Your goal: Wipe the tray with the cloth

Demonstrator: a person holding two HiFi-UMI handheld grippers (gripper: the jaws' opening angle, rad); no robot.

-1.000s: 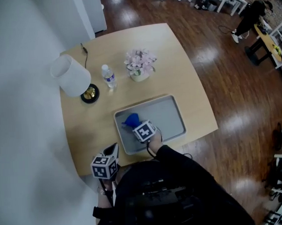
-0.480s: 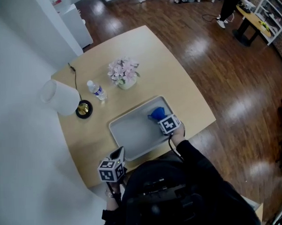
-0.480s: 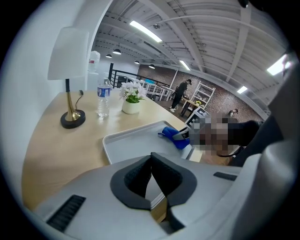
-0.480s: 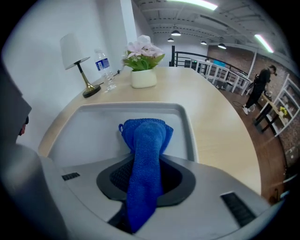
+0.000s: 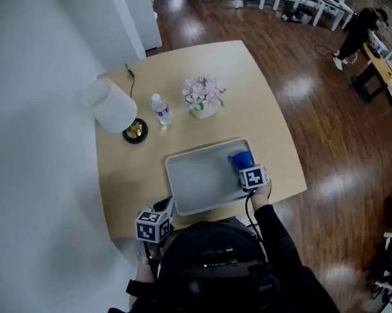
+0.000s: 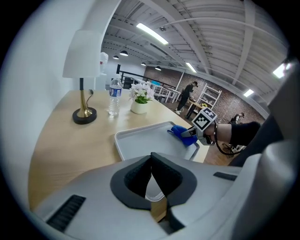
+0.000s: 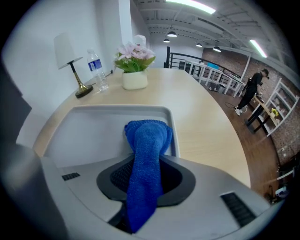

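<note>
The cloth (image 7: 143,140) is nubbly, the tray (image 5: 197,181) matt.

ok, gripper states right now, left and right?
Left gripper: closed, nothing in it.
Right gripper: closed on the blue cloth, down in the tray.

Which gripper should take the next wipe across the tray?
Right. The right gripper is clamped on the blue cloth, whose end sits on the tray at its right end, ready to sweep across. The left gripper hangs by the tray's near left corner, jaws together, holding nothing.
</note>
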